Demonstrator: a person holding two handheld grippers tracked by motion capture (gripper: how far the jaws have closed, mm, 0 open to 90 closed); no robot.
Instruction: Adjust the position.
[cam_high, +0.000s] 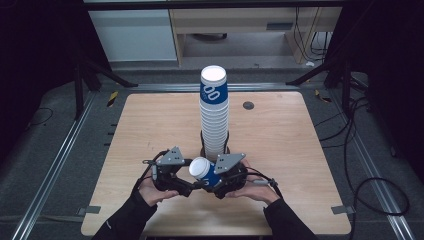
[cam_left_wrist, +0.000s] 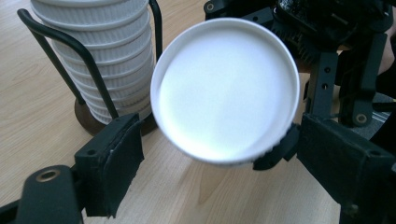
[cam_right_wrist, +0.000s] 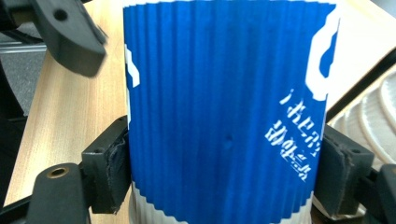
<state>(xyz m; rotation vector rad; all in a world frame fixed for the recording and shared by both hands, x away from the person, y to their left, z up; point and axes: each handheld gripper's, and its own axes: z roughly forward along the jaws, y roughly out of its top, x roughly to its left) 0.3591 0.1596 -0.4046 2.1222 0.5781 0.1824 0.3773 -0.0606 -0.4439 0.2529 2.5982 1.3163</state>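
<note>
A blue ribbed paper cup (cam_high: 206, 172) with white print lies tilted between my two grippers near the table's front. My right gripper (cam_right_wrist: 226, 149) is shut on its blue wall (cam_right_wrist: 224, 93), a pad pressing on each side. The cup's white round end (cam_left_wrist: 224, 88) faces my left gripper (cam_left_wrist: 222, 128), whose jaws stand open on either side of it; the left pad (cam_left_wrist: 119, 158) is clear of the cup. In the high view my left gripper (cam_high: 192, 182) sits just left of my right gripper (cam_high: 214, 180). One jaw of the left gripper (cam_right_wrist: 70, 32) hangs beside the cup.
A tall stack of white ribbed cups (cam_high: 214, 115), with a blue-printed cup on top, stands in a black wire holder (cam_left_wrist: 88, 60) just behind the grippers, mid-table. The wooden table (cam_high: 150, 125) has a small dark round plug (cam_high: 248, 105) at the back right. Cables lie on the floor at the right.
</note>
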